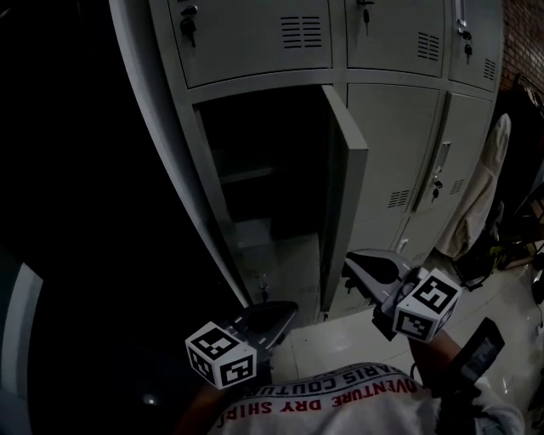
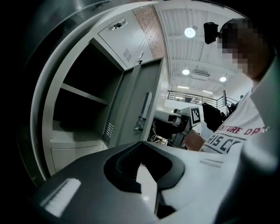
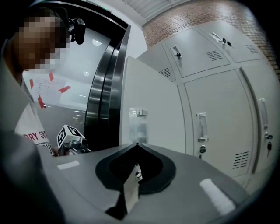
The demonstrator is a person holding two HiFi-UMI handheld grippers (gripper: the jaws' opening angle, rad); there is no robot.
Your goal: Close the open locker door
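Locker door stands ajar, edge-on at frame centre. Right gripper, jaws pressed together on nothing, sits near its lower edge on the outer side, probably to push it shut. Left gripper, also closed and empty, hangs at lower left.

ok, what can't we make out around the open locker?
- Open locker interior: head view, too dark to tell contents.
- Door outer face: head view, turned away from the camera.
- Door handle: right gripper view, blurred.
- Keys in upper locks: head view, too small for detail.
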